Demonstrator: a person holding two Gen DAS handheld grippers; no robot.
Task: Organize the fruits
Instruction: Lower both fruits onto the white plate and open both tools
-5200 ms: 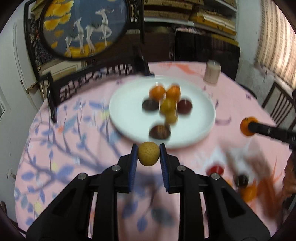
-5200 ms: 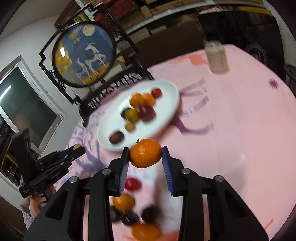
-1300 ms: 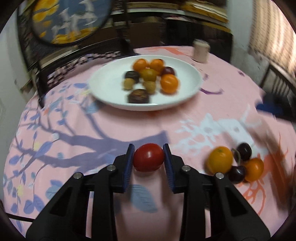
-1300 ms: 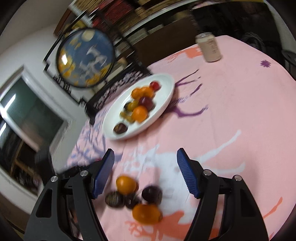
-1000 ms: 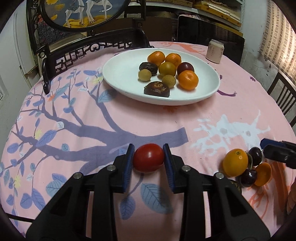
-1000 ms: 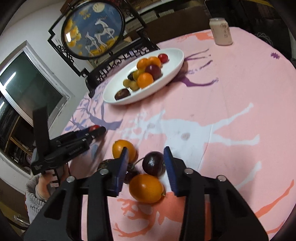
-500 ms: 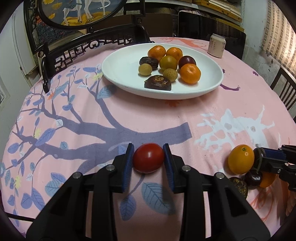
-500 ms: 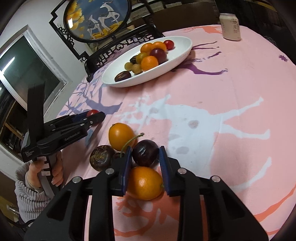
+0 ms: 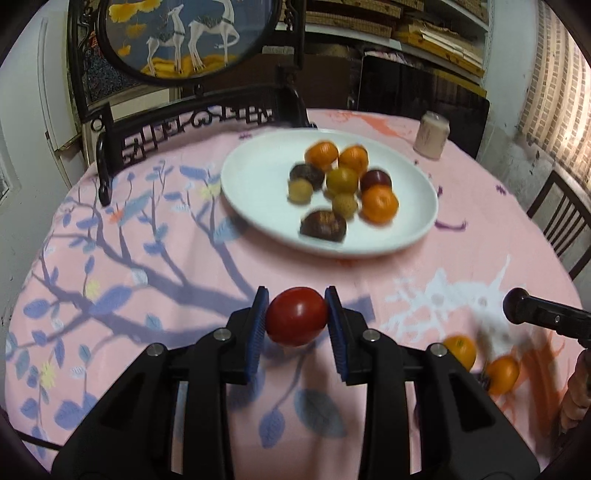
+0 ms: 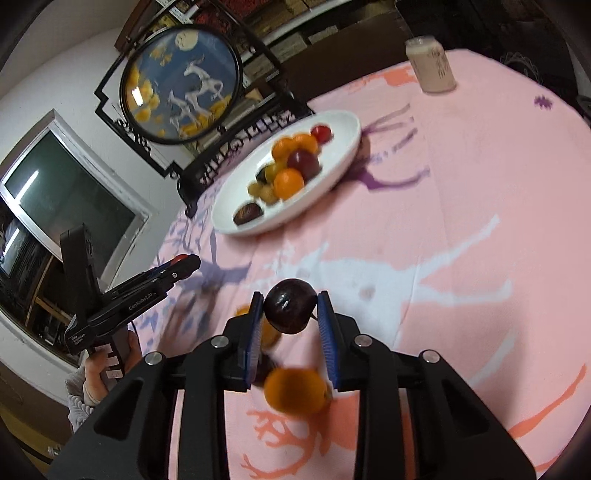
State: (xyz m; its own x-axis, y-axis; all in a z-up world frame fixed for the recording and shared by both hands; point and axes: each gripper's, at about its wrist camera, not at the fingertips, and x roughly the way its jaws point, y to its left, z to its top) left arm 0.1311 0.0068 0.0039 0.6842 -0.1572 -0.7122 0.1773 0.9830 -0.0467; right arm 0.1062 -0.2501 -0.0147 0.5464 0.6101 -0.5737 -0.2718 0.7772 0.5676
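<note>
My left gripper (image 9: 296, 317) is shut on a red tomato (image 9: 296, 316), held above the pink tablecloth short of the white plate (image 9: 258, 177). The plate holds several fruits, among them oranges (image 9: 379, 204) and dark plums. My right gripper (image 10: 289, 313) is shut on a dark plum (image 10: 289, 311), lifted above the cloth. Below it lies a loose orange (image 10: 295, 390), with another orange partly hidden behind the left finger. The plate also shows in the right wrist view (image 10: 343, 147). The left gripper shows there at the left (image 10: 181, 263). The right gripper's tip shows in the left wrist view (image 9: 517, 312).
Two loose oranges (image 9: 460, 350) lie on the cloth at the right in the left wrist view. A pale can (image 9: 431, 140) stands behind the plate. A dark carved chair (image 9: 199, 122) and a round painted screen (image 9: 184, 33) stand at the table's far edge.
My right gripper has closed on the dark plum and lifted it off the pile of loose fruit. My left gripper has risen with the tomato and moved toward the plate.
</note>
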